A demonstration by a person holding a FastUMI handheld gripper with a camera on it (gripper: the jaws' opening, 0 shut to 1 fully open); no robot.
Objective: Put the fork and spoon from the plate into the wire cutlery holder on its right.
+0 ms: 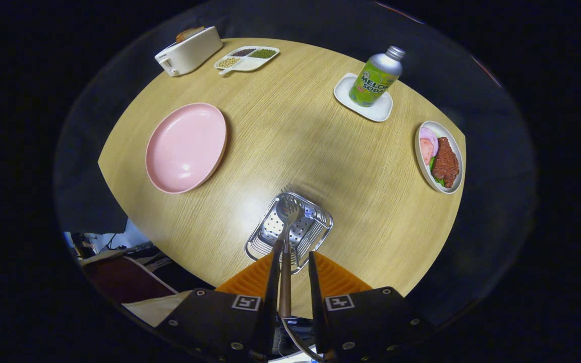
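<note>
Fingers (290, 262) apart — spoon (287, 222) handle between them, bowl over the wire holder (290, 231); pink plate (186, 147) at ten o'clock.

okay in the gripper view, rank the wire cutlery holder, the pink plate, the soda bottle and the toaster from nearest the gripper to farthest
1. Wire cutlery holder: just ahead of the gripper.
2. Pink plate: beyond the holder, to its left.
3. Soda bottle: farther back on the right, on a white dish.
4. Toaster: far left edge of the table.

Tool (291, 262) pointing steeply downward, its two fingers (271, 269) parted, a narrow gap between them.
</note>
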